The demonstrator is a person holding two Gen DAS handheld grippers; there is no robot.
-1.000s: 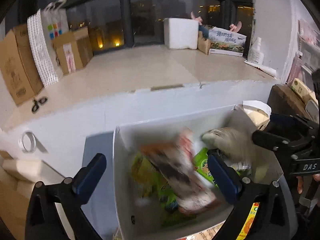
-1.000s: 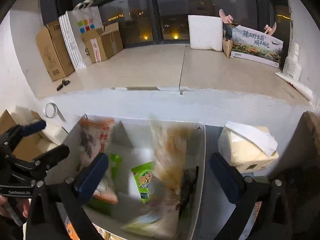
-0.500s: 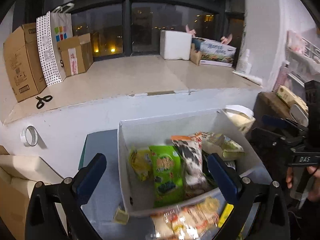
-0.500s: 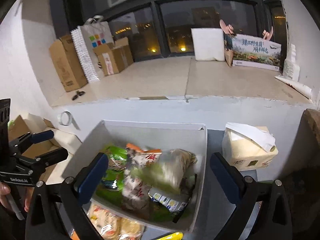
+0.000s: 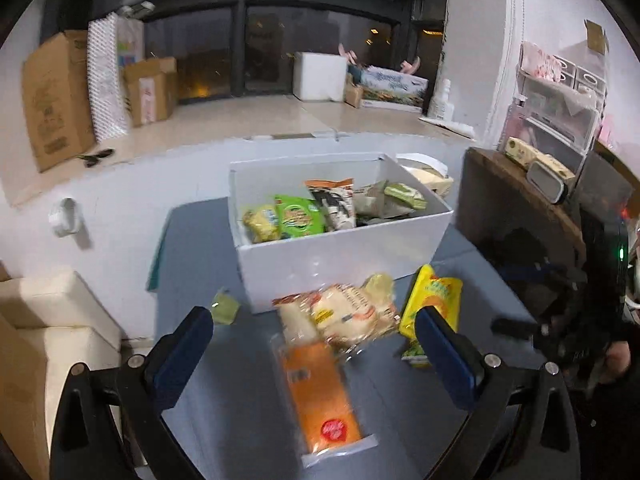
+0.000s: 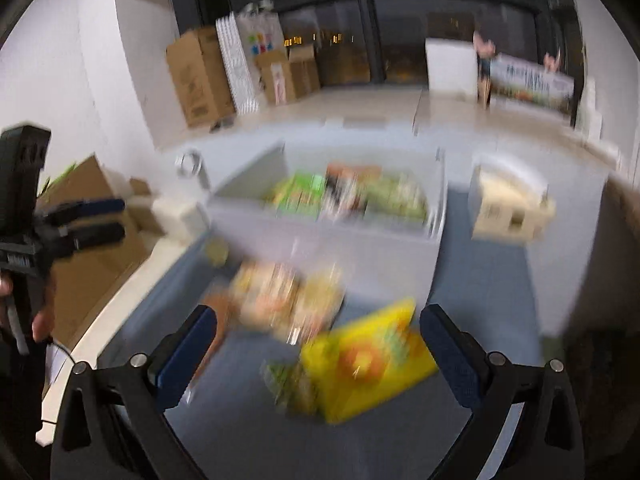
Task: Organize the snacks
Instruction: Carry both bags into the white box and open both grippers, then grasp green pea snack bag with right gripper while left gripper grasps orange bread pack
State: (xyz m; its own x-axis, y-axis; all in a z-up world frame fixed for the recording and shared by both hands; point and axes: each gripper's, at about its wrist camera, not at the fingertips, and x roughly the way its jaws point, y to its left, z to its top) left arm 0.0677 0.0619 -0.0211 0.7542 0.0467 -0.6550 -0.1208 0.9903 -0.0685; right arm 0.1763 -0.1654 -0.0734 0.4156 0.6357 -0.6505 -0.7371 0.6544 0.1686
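A white box (image 5: 344, 256) (image 6: 320, 236) stands on the grey-blue table with several snack packets inside. In front of it lie a clear bag of rolls (image 5: 344, 316) (image 6: 288, 300), an orange packet (image 5: 320, 396), a yellow packet (image 5: 432, 304) (image 6: 368, 360) and a small green sachet (image 5: 225, 307). My left gripper (image 5: 316, 360) is open above the orange packet, holding nothing. My right gripper (image 6: 316, 356) is open over the yellow packet, empty; its view is blurred.
A tissue pack (image 5: 428, 174) (image 6: 512, 208) sits right of the box. A dark wooden stand (image 5: 516, 208) rises at the right. Cardboard boxes (image 5: 52, 96), a patterned bag and scissors (image 5: 96, 157) are on the window ledge. Beige cartons (image 5: 52, 320) stand left of the table.
Both grippers have pulled back and up from over the box toward me. The loose packets in front of the box have come into view. Snacks tumbling into the box a second ago now lie still.
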